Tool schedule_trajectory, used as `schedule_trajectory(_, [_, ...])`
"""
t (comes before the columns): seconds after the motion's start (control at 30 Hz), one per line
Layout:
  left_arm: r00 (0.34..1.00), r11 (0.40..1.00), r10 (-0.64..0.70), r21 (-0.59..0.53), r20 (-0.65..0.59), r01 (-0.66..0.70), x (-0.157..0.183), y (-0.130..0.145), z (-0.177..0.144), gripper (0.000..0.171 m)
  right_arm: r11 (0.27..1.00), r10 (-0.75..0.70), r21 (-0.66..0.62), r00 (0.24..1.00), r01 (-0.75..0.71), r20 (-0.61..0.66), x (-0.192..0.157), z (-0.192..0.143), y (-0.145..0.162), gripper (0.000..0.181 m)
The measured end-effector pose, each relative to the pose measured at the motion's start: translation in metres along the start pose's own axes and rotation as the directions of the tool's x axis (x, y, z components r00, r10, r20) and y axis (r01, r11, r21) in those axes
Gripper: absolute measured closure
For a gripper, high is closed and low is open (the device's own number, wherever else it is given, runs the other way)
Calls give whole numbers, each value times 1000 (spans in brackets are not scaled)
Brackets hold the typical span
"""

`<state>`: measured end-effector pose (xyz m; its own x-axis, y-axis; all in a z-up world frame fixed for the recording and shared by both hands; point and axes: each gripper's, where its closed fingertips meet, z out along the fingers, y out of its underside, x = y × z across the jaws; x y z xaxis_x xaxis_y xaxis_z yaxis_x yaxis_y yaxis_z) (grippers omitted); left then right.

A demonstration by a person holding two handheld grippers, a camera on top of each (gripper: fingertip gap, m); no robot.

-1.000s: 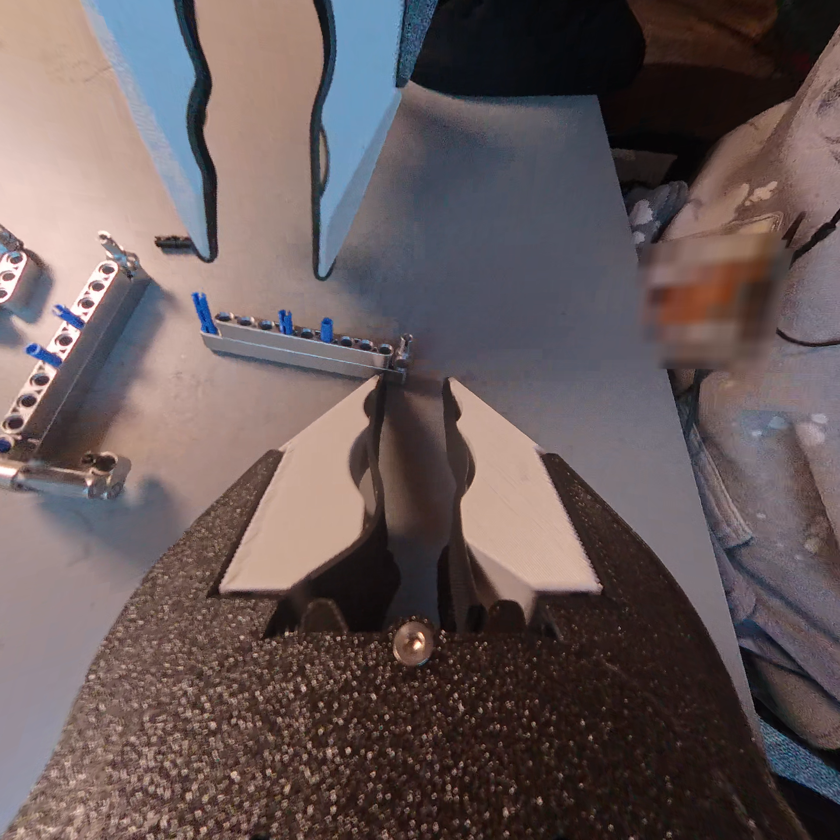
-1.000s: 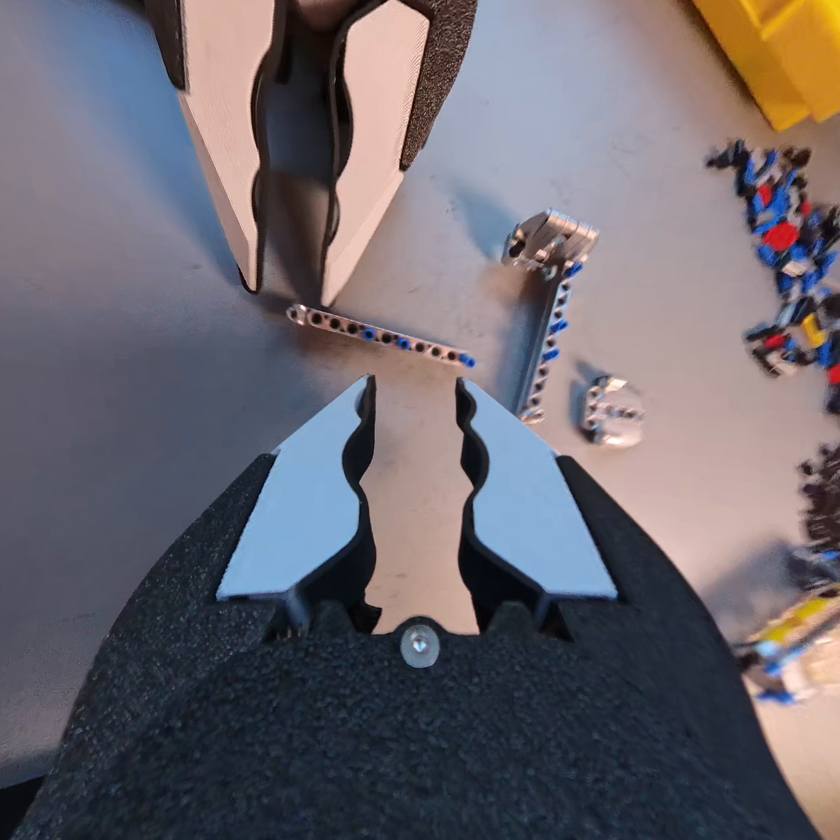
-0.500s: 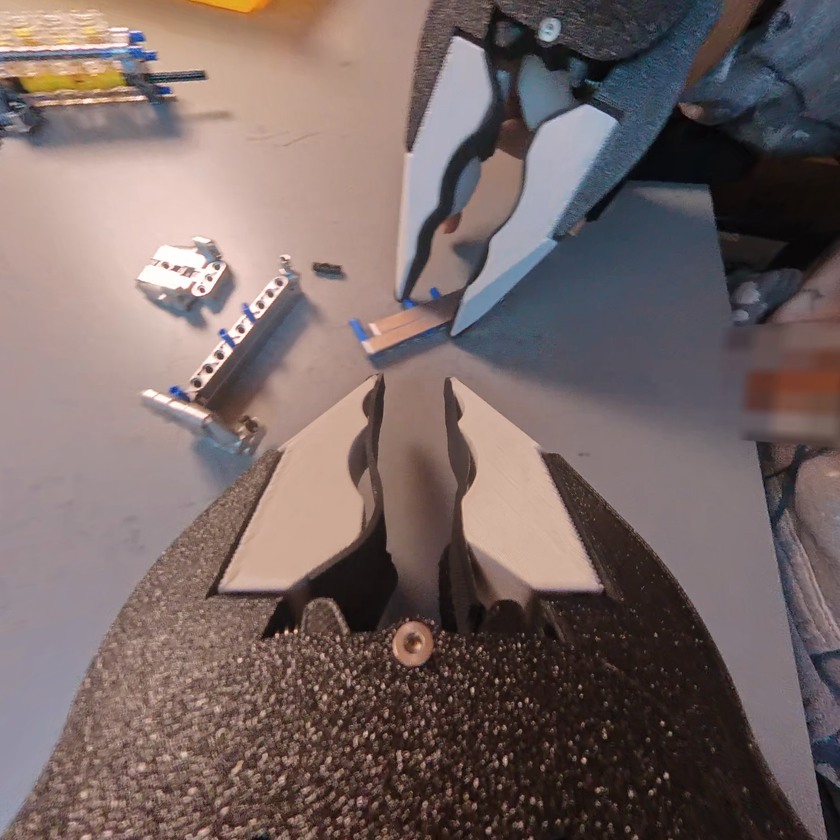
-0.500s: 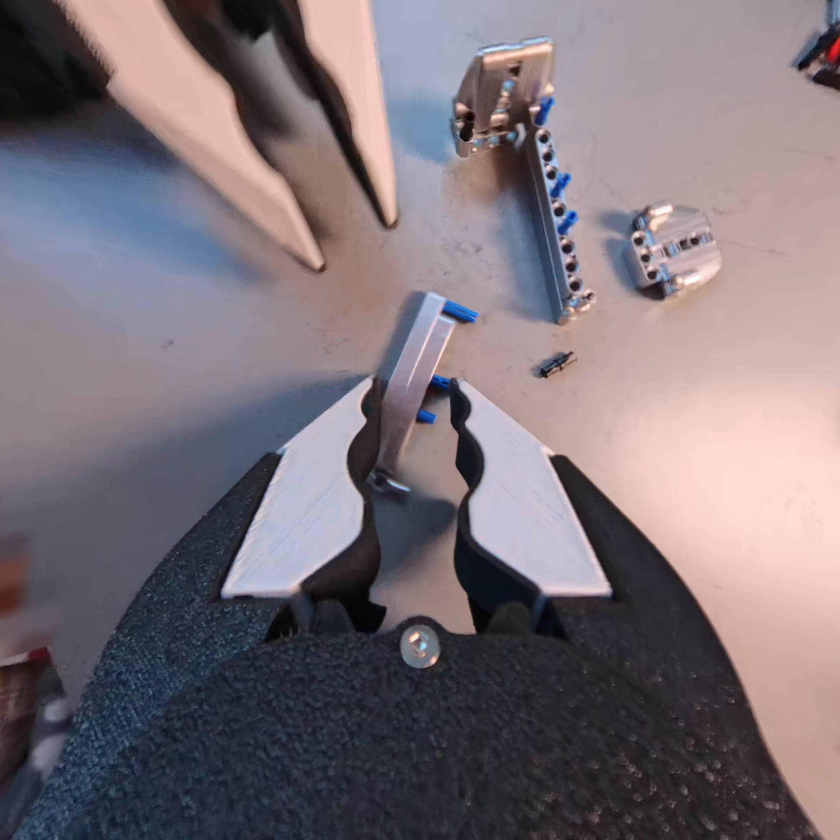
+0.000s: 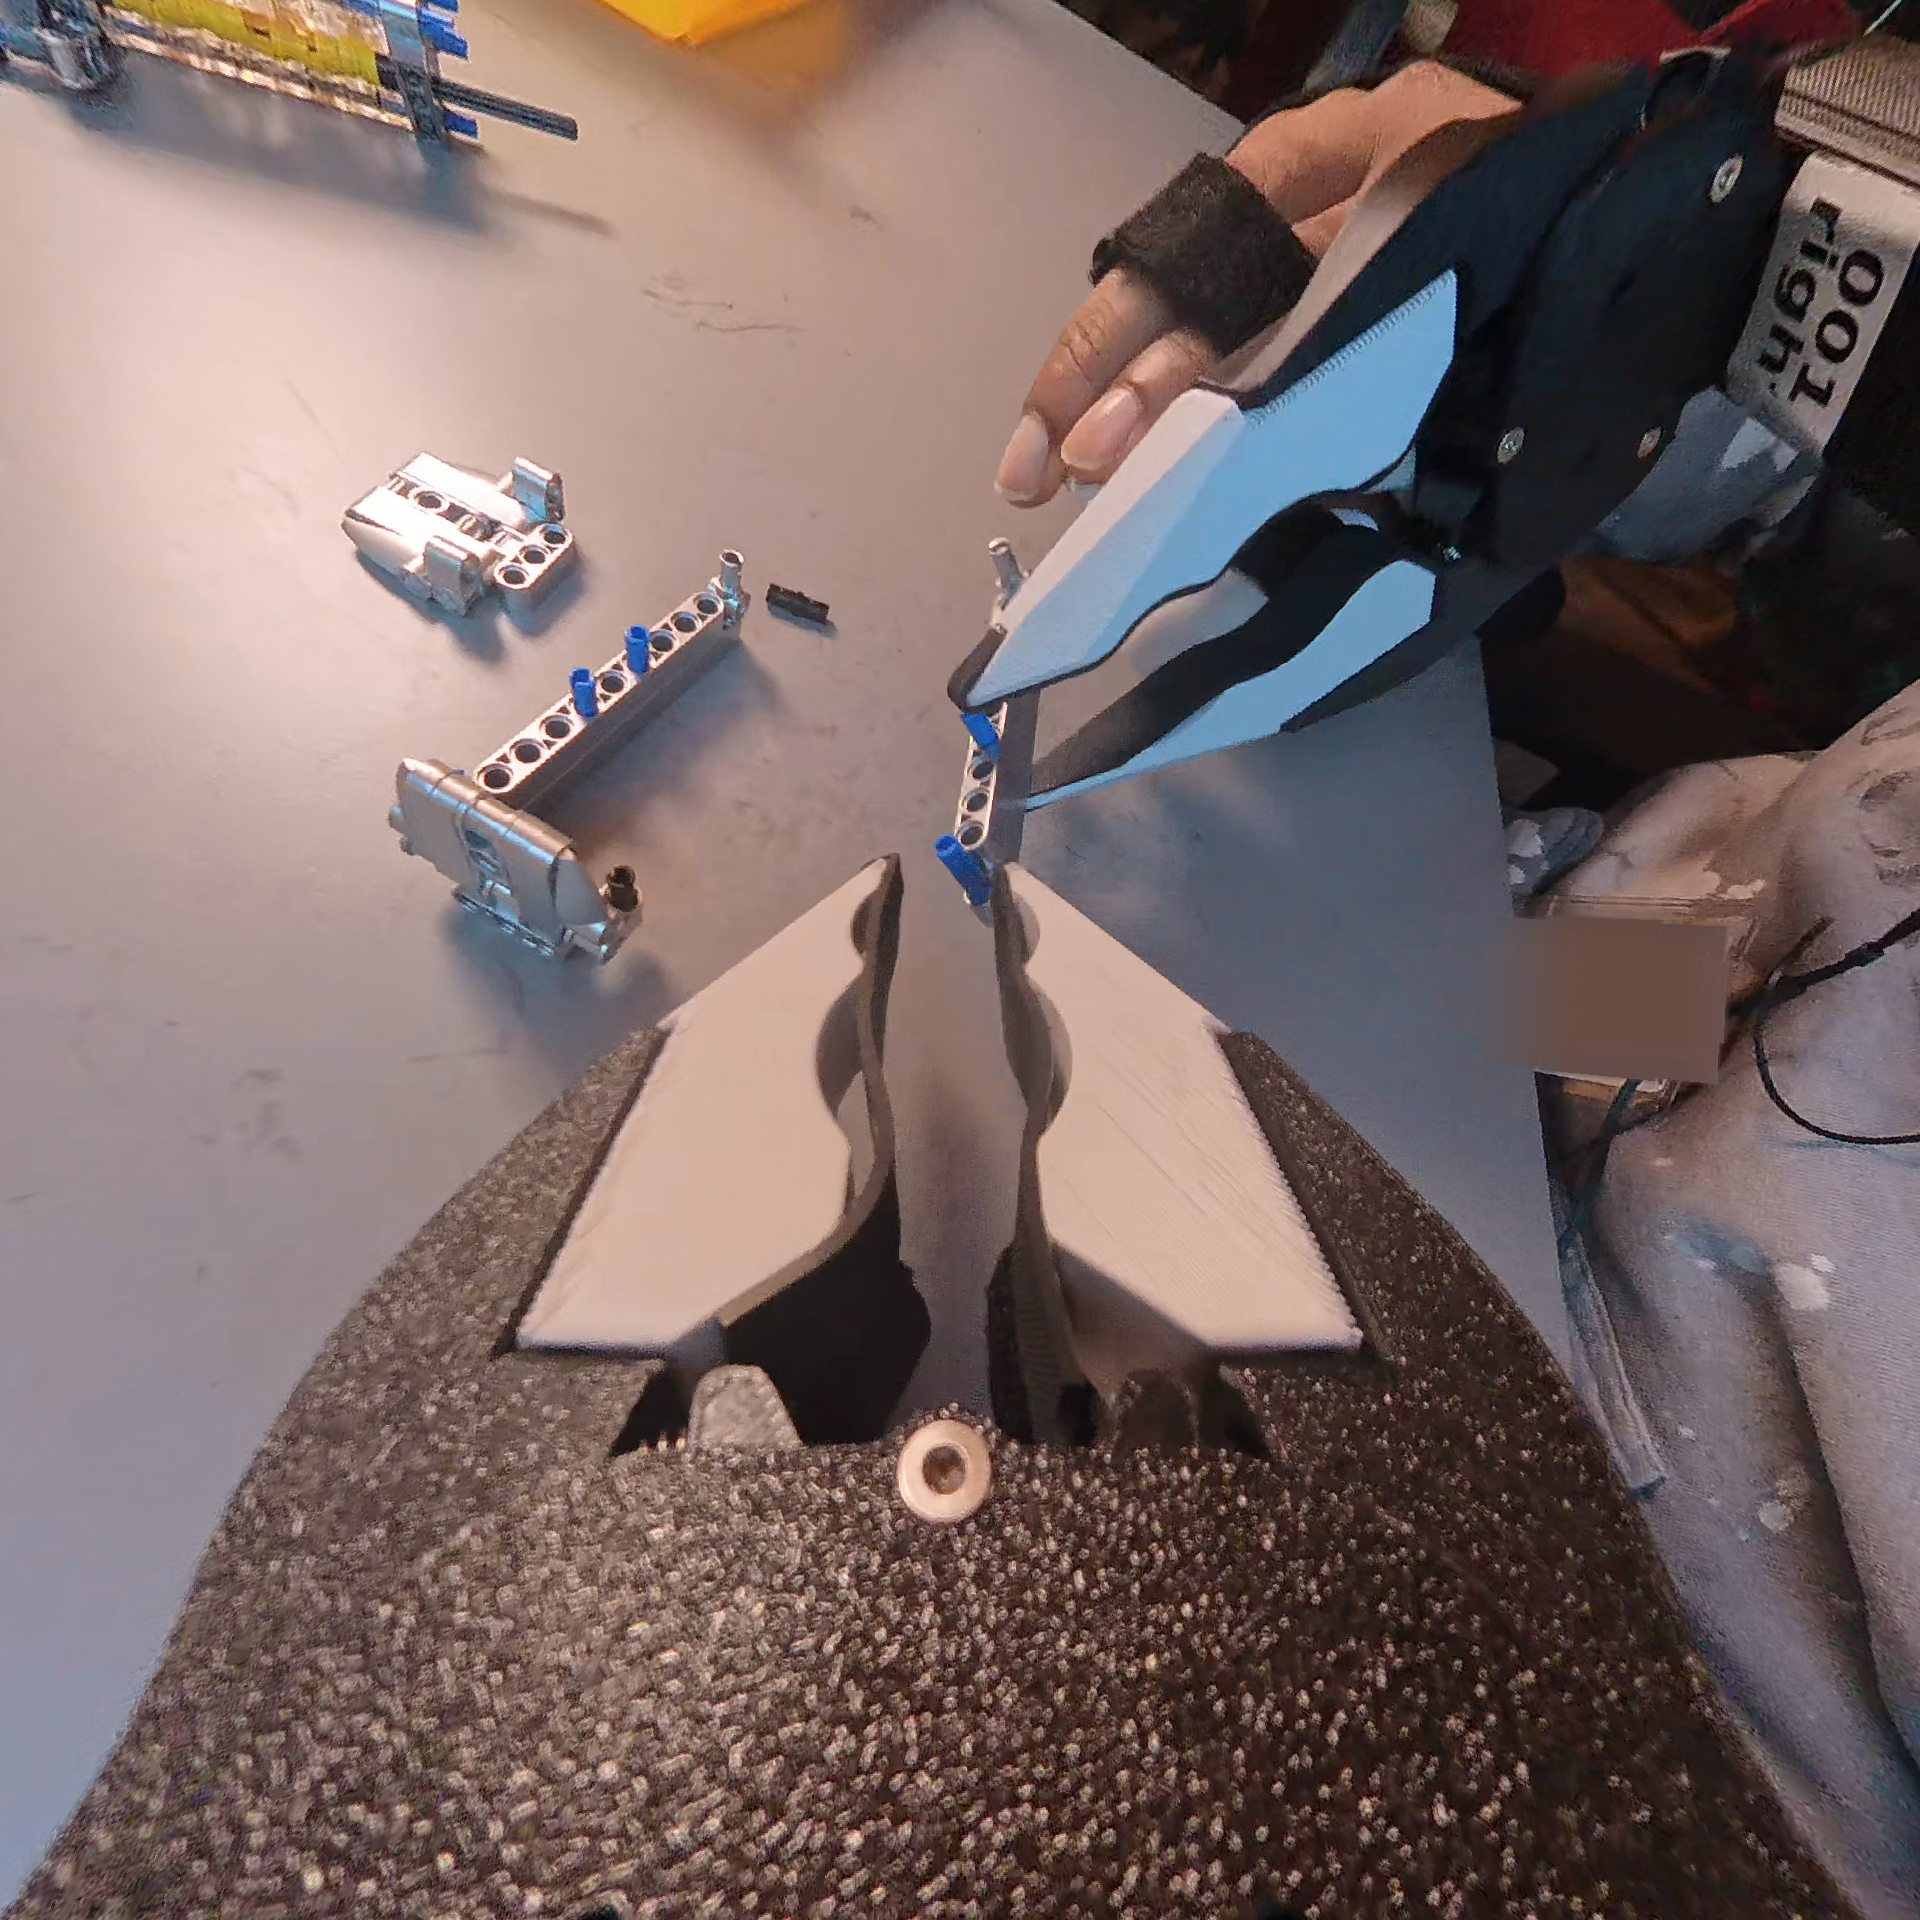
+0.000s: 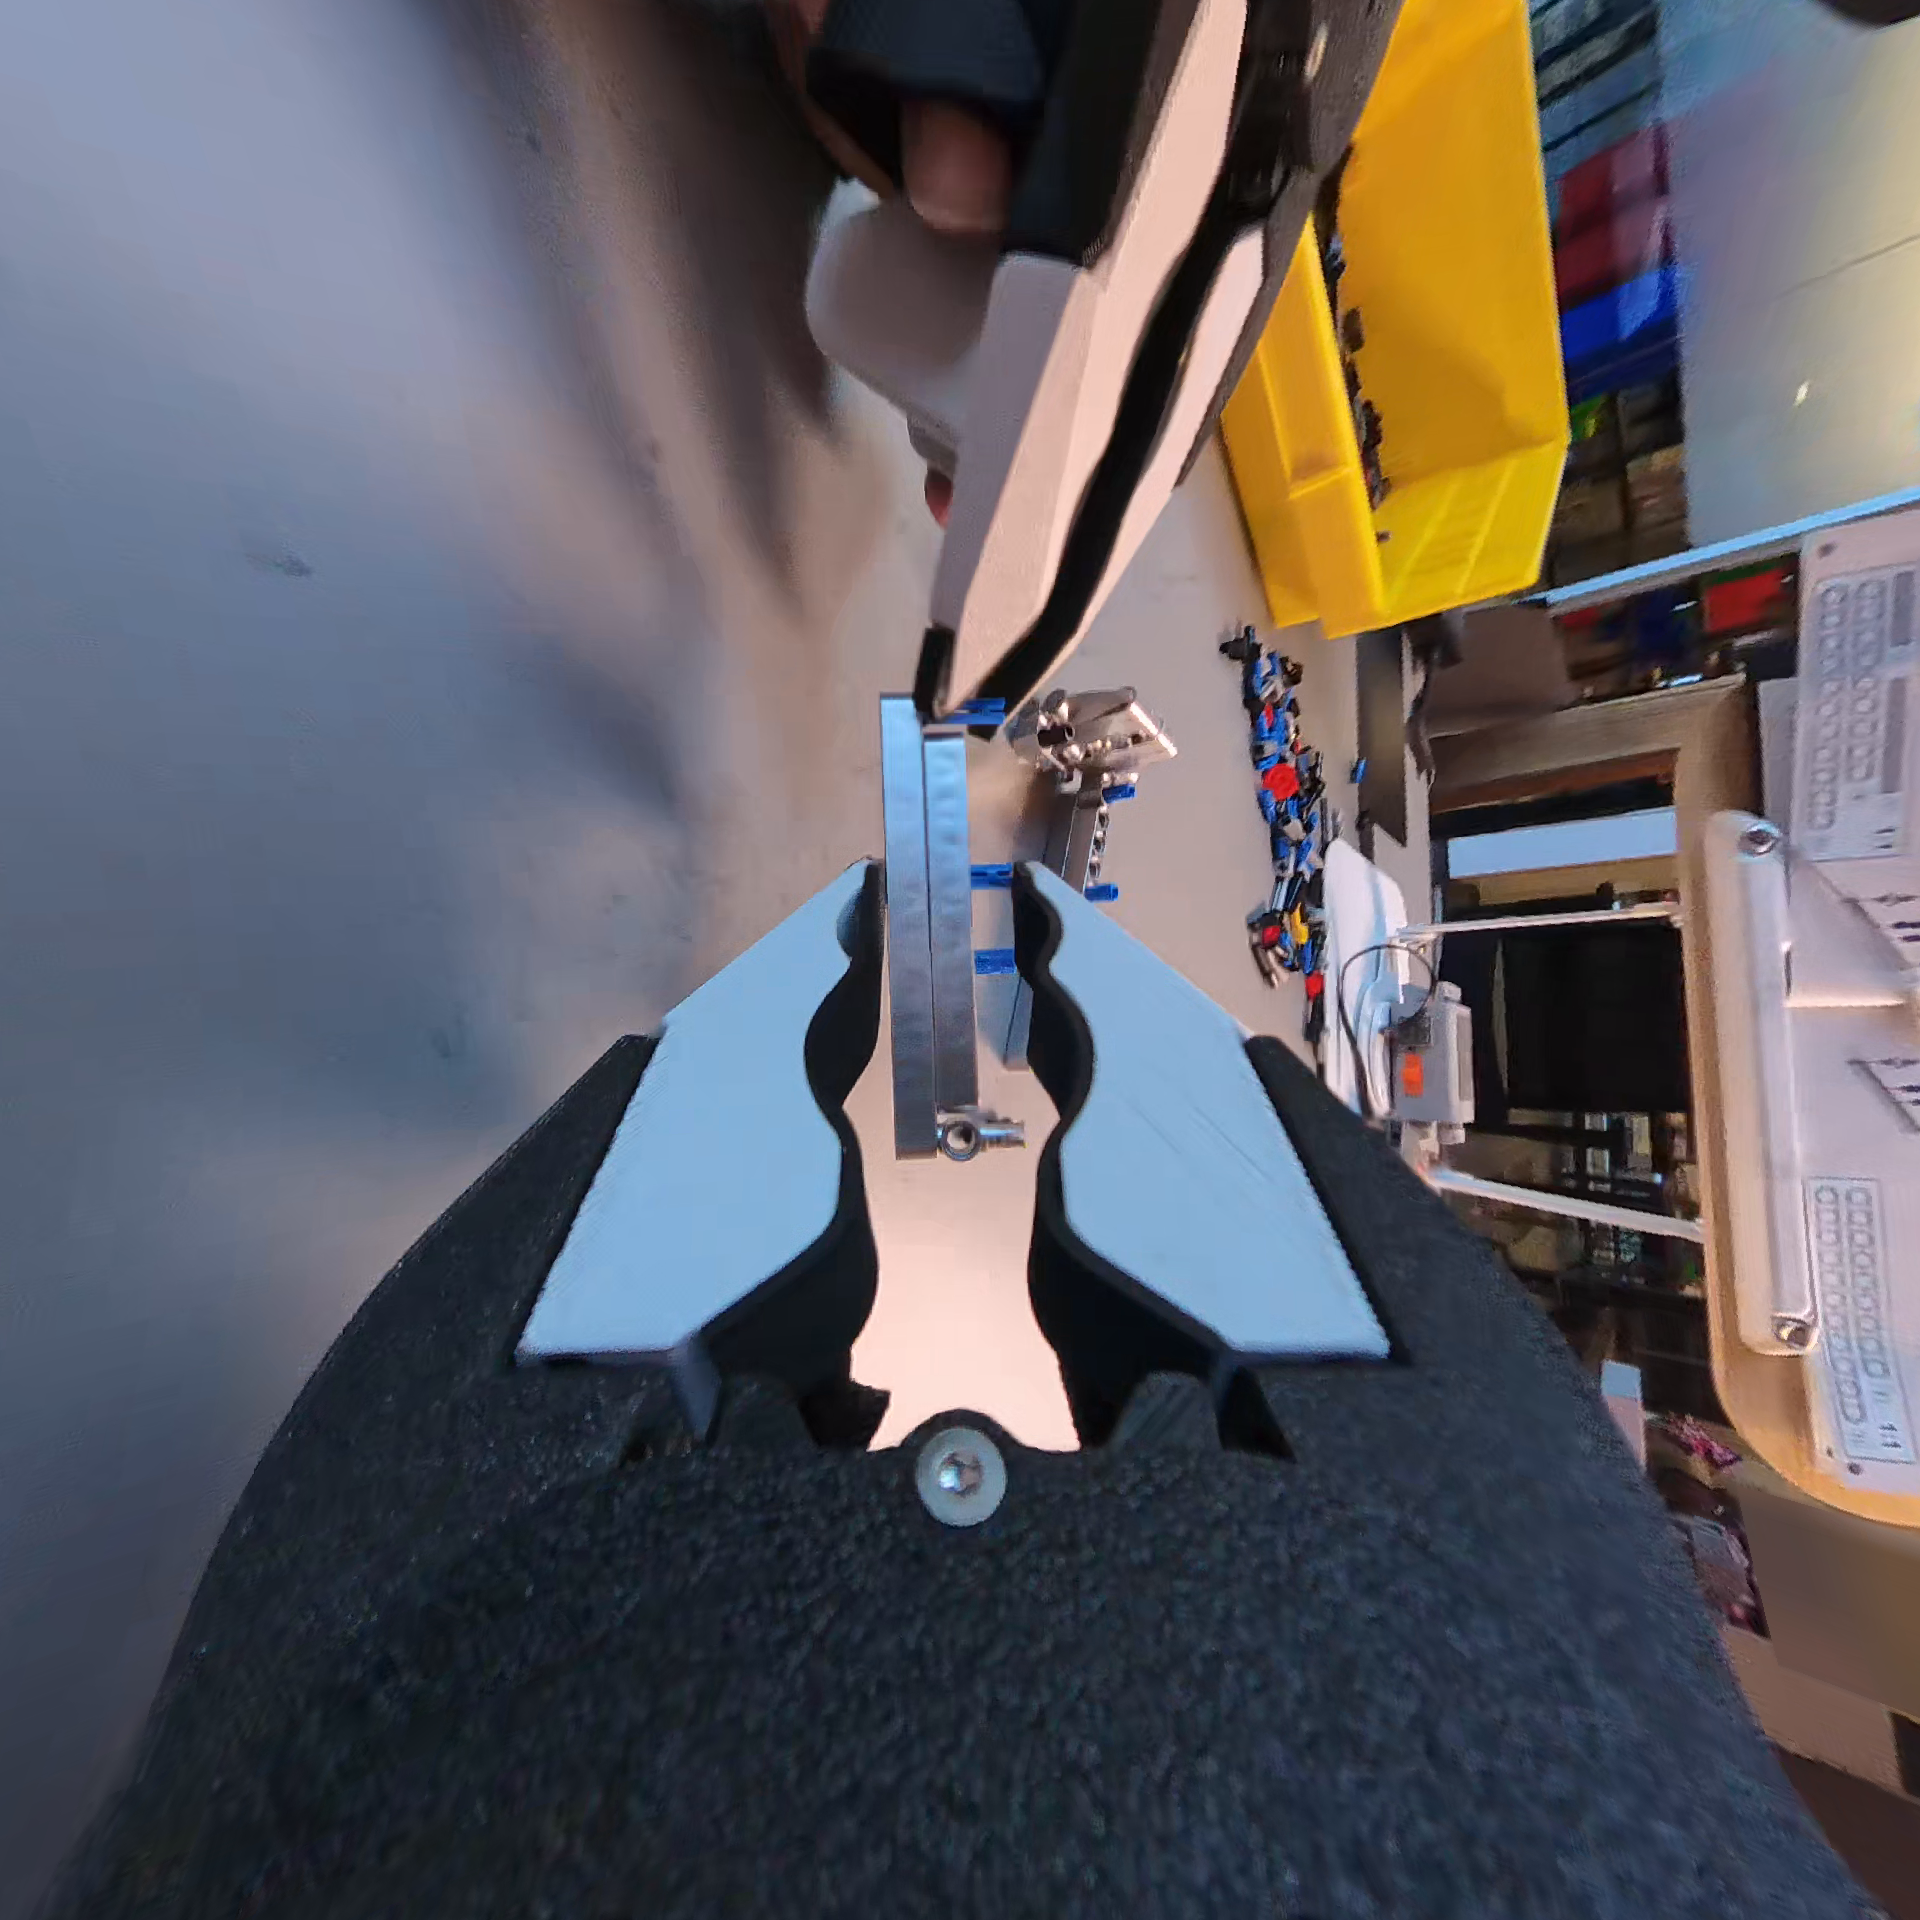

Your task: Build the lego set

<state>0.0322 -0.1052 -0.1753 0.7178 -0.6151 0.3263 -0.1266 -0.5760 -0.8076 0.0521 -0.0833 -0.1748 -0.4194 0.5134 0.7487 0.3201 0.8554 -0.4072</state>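
While the right gripper [image 6: 940, 883] clamped a grey perforated beam [image 6: 928, 935] between its fingers, the beam was lifted clear of the grey table [image 5: 260, 987], its blue pins [image 6: 992, 875] pointing toward one finger. At the beam's far end sat the left gripper [image 5: 945, 868], its jaws set narrowly apart and closed on nothing, one fingertip touching or nearly touching that end; which, I cannot tell. Left of the beam in the left wrist view, a second grey beam with a silver end block [image 5: 566, 774] lay on the table, with a small black pin [image 5: 798, 601] just beside its far tip. Beyond that beam rested a silver bracket piece [image 5: 462, 530]. Yellow bins [image 6: 1423, 395] stood farther off past the beam, with a scatter of small coloured parts [image 6: 1283, 790] near them.
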Motion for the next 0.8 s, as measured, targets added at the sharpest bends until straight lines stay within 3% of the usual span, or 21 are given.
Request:
schedule_trajectory(0.07, [1000,1000,24,8,8,-24,0,-1,0,164,999,23,42,999,-21,-27,1,-3,-6,158])
schedule_trajectory(0.27, [989,990,142,12,40,-143,2,-4,0,164,996,68,55,996,-65,-52,4,-3,0,159])
schedule_trajectory(0.33, [983,984,179,-19,41,-178,5,2,4,163,997,51,57,995,-46,-90,7,-3,2,181])
schedule_trajectory(0.37, [981,982,187,-38,48,-185,4,5,6,162,997,44,61,995,-39,-93,7,-3,2,181])
schedule_trajectory(0.5, [971,974,218,-87,98,-209,-4,10,10,171,993,94,69,995,-92,-26,-3,2,2,181])
schedule_trajectory(0.67, [954,966,252,-100,163,-238,-15,9,4,171,966,251,23,950,-259,187,-9,5,13,147])
schedule_trajectory(0.8, [951,971,226,-121,210,-204,-26,12,-6,156,912,395,-31,854,-410,338,-3,20,24,146])
